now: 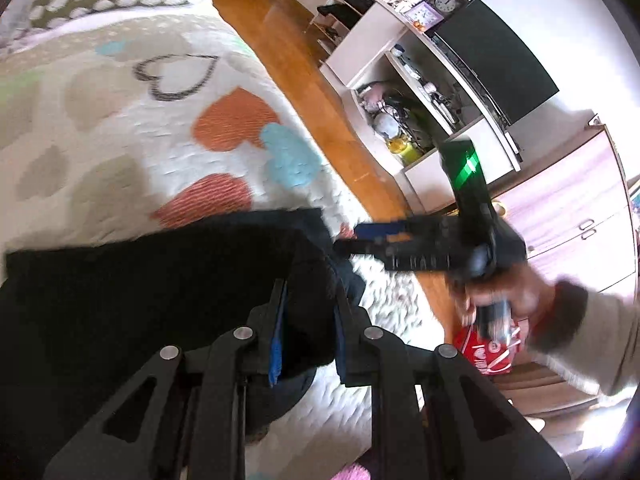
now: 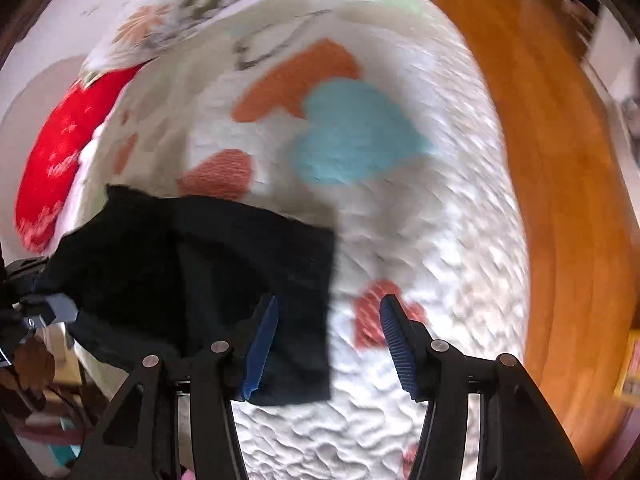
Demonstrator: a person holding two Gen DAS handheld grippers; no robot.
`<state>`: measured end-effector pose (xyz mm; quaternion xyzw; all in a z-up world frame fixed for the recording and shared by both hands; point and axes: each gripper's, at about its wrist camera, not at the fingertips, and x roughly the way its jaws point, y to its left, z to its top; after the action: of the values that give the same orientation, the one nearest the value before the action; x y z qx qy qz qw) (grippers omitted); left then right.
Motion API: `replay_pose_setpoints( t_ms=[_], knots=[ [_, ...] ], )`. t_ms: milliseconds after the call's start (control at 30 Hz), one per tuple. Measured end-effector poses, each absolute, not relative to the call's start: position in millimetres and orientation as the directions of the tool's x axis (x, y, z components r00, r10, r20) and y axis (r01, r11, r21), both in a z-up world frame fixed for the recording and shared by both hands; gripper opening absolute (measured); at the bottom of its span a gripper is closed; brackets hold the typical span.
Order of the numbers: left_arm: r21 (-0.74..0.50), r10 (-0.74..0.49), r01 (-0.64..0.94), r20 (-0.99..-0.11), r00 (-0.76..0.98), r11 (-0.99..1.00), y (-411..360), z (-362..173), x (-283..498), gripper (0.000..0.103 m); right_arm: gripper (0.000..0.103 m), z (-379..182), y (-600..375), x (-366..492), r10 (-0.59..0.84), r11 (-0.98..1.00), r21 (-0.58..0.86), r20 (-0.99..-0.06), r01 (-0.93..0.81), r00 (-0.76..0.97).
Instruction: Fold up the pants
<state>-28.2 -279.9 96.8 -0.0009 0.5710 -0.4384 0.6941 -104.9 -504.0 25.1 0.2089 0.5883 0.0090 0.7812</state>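
Bare bedspread (image 2: 400, 220) beyond pants (image 2: 224, 264)

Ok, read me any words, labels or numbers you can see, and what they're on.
Red bag: white lettering, too blurred to read.
Red pillow: white lettering, too blurred to read.
Clock: dial numerals too small to read.
No text here is legible.

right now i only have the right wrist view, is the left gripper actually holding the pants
observer: yes, the left gripper is clamped on a bunched fold of the pants.
operator: anything near my right hand
observer: a red bag shows just below the right hand, off the bed.
operator: and across the floor
observer: past the floor stands a white shelf with a tv on it.
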Motion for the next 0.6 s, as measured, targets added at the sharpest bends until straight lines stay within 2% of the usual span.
replay_pose_setpoints(
  t_ms=[67,133,300,433,600],
  knots=[
    [-0.524,-0.618,0.591,-0.784,-0.056,0.613,-303,91,-18,0.021,0.056,29,-516,-117,0.252,0.885,0.355,-0.909,0.302,0.331],
    [-0.565,-0.632,0.573,-0.768,-0.103,0.594,-319,87,-13,0.045,0.056,30,-526,-130,0.254,0.866,0.364,-0.911,0.342,0.325],
    [-0.596,-0.677,0.568,-0.731,-0.090,0.568,-316,106,-10,0.066,0.056,42,-526,-148,0.273,0.865,0.377,-0.907,0.331,0.320],
    [-0.537,-0.643,0.574,-0.766,-0.024,0.618,-277,115,-11,0.067,0.063,50,-510,-153,0.312,0.862,0.415,-0.886,0.290,0.342],
    [-0.379,-0.487,0.519,-0.870,0.084,0.766,-200,102,-19,0.067,0.063,56,-479,-137,0.280,0.899,0.373,-0.892,0.229,0.355]
  ],
)
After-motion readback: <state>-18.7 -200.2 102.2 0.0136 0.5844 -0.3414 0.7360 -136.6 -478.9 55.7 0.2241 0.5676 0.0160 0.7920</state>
